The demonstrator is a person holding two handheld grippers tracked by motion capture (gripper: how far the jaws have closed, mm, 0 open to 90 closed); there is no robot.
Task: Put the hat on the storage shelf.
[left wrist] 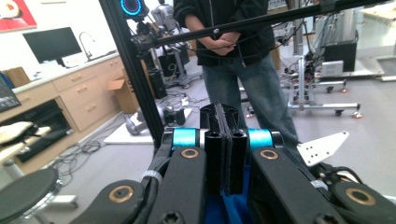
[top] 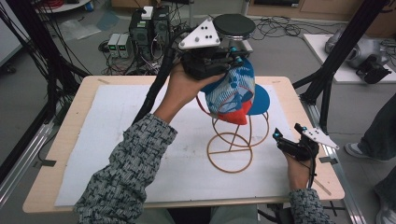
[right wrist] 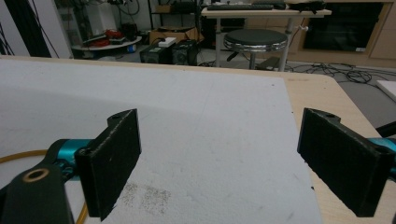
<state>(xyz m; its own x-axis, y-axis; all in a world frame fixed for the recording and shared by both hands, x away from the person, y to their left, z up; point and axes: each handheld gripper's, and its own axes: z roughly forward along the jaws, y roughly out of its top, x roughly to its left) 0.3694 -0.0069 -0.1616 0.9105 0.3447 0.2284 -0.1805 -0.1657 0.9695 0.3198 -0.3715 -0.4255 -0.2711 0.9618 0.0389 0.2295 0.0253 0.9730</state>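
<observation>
— Where do we see the blue, white and red fabric cap?

— Atop the orange wire stand, with our left gripper clamped on its crown.

— And our right gripper?

— Jaws wide apart, low over the white foam mat.

Mat: lay on the desk.
Wire stand: stood on the mat, right of centre.
Cap: sat atop the wire stand.
Left hand-held gripper: at the cap's top.
Right hand-held gripper: right of the stand, near the desk's edge.
Stool: behind the desk.
</observation>
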